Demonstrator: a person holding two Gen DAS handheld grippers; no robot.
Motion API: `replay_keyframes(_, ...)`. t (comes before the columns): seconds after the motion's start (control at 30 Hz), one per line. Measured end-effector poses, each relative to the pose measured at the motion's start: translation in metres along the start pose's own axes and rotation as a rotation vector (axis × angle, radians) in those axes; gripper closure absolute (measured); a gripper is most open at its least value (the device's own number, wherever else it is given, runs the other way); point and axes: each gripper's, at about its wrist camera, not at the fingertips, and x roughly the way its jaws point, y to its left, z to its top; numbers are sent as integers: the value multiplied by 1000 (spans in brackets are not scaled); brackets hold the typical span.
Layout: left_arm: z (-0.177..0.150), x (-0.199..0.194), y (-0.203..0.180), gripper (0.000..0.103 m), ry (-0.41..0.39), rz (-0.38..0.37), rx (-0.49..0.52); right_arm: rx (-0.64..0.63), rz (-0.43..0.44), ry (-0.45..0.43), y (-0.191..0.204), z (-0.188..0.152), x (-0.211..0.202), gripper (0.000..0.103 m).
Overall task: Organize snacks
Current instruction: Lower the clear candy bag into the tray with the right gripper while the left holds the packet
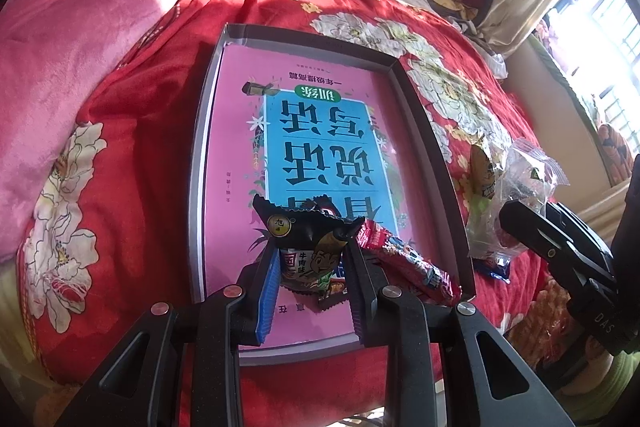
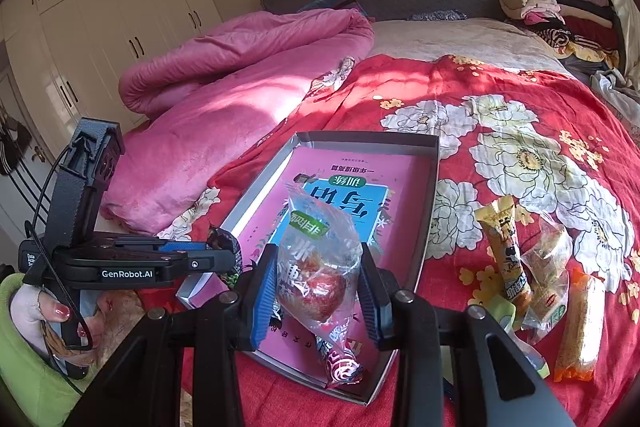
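left gripper: black two-finger left gripper (image 1: 310, 247) with blue pads, jaws clenched on a dark crinkly snack packet with a cartoon face (image 1: 308, 241)
dark packet: sits between the jaws, over the near end of the box
red packet: a long red snack wrapper (image 1: 408, 267) lies in the box, just right of the left jaws, touching the box wall
box: shallow grey cardboard box lid (image 1: 320, 39) on the bed, with a pink book with a blue panel (image 1: 320, 131) flat inside, ahead of the jaws
right gripper: black two-finger right gripper (image 2: 318, 285) with blue pads, jaws grasping a clear plastic bag with a red round snack inside (image 2: 320, 271)
clear bag: held up between the right jaws, over the near part of the box
swirl packet: a red and white swirly wrapper (image 2: 340, 367) lies in the box under the right jaws
loose snacks: yellow stick packet (image 2: 506, 247), clear crumbly snack bag (image 2: 548, 267) and orange-ended bar (image 2: 580, 327) lie on the bed, right of the right jaws, outside the box
bed cover: red quilt with big white flowers (image 2: 520, 155) under everything
blanket: fluffy pink blanket (image 2: 224, 75) far off to the left
hand: a hand with red nails (image 2: 52, 315) holds the left gripper handle
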Motion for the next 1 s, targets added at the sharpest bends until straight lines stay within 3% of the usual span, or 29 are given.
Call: replay_keyframes(1.0, 0, 24, 4, 72, 60, 29, 9, 2, 3, 58, -4, -8, 24, 65)
